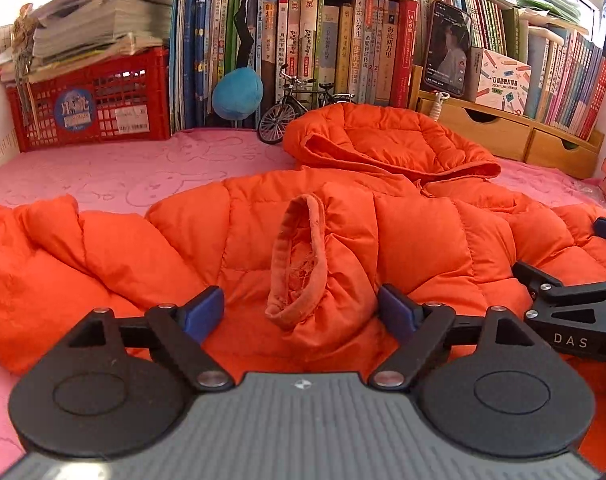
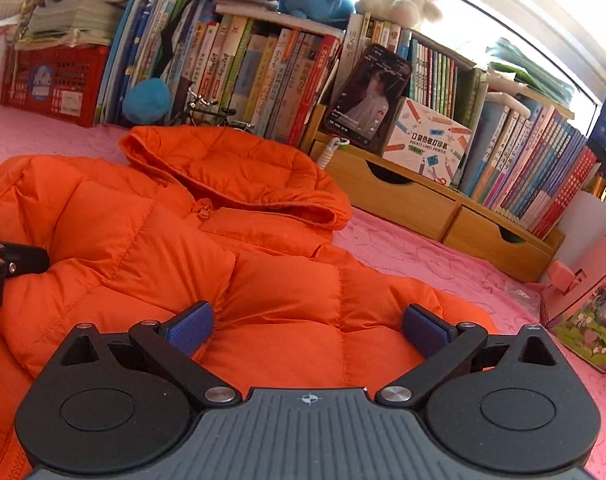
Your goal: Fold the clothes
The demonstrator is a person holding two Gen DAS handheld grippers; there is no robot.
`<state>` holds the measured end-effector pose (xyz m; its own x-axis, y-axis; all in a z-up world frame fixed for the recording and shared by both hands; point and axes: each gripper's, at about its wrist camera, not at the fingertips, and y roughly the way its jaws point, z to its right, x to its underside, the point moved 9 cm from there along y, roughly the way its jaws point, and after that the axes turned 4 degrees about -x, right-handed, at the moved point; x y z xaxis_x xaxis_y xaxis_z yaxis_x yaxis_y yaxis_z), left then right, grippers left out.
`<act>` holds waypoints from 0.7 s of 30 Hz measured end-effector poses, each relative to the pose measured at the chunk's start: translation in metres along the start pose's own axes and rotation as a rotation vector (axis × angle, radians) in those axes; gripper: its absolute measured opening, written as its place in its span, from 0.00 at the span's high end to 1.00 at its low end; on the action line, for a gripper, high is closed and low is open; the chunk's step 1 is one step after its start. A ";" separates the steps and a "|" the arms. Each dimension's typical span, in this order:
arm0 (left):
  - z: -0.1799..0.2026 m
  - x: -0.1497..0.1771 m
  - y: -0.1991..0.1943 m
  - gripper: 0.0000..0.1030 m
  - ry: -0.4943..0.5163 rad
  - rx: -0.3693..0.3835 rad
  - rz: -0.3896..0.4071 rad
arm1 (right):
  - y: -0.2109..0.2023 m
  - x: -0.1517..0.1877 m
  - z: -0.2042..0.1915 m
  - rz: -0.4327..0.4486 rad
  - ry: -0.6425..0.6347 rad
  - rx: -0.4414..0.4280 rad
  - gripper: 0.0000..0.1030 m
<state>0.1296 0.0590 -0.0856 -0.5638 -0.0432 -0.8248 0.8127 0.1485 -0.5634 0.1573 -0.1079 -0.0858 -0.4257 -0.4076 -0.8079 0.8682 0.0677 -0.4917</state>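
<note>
Item: orange puffer jacket [image 1: 419, 248], hooded, spread flat on a pink bedcover [image 1: 115, 168].

Left gripper [image 1: 301, 312]: jaws spread wide, nothing gripped. The sleeve cuff [image 1: 299, 256] lies folded onto the jacket body directly between and just ahead of the blue pads [image 1: 203, 312]; neither pad presses on it. Second sleeve lies off to this gripper's left. Hood [image 1: 387, 140] lies ahead and to the right.

Right gripper [image 2: 307, 330]: jaws spread wide, empty. It sits over the quilted jacket edge, fabric lying under and between the pads [image 2: 189, 328] without being pinched. Hood lies ahead and to its left; bare bedcover to its right.

The right gripper shows at the right edge of the left view, and the left gripper at the left edge of the right view.

Beyond the hood: toy bicycle [image 1: 291, 108], red crate [image 1: 91, 100], row of books [image 1: 323, 48], phone [image 1: 447, 48], wooden drawers [image 1: 495, 128].
</note>
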 end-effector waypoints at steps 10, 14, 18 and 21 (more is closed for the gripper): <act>0.008 -0.025 0.005 0.15 0.411 -0.254 0.207 | -0.037 -0.025 -0.048 0.340 -0.530 0.068 0.00; 0.000 -0.014 0.025 0.14 0.390 -0.248 0.103 | -0.029 -0.028 -0.065 0.370 -0.603 0.025 0.00; 0.003 -0.008 0.029 0.14 0.424 -0.256 0.079 | -0.015 -0.020 -0.066 0.342 -0.568 0.000 0.00; 0.009 -0.006 0.028 0.14 0.484 -0.293 0.100 | -0.011 -0.015 -0.059 0.327 -0.540 -0.002 0.01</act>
<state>0.1568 0.0540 -0.0966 -0.5456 0.4323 -0.7179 0.8297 0.3991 -0.3902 0.1394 -0.0490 -0.0876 0.0506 -0.7681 -0.6384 0.9310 0.2677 -0.2483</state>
